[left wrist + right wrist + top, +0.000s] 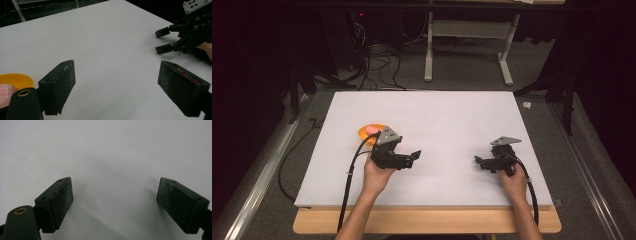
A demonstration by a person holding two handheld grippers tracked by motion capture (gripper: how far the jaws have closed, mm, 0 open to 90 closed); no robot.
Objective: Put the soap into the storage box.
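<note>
My left gripper (413,157) rests low over the white board (452,120), pointing right, with a hand around its body. In the left gripper view its jaws (117,75) stand wide apart with bare board between them. An orange bowl (368,133) holding a pink item (372,130) sits just behind that gripper; its rim (15,80) and the pink item (4,94) show at the lower left. My right gripper (478,163) lies on the right of the board, pointing left toward the other one, also open (115,192) and holding nothing. It appears far off (163,40) in the left gripper view.
The white board lies on a wooden table (427,222) whose front edge shows below it. Cables (377,65) and a white table frame (467,45) are on the grey floor beyond. A black cable (349,185) trails from each gripper over the near edge.
</note>
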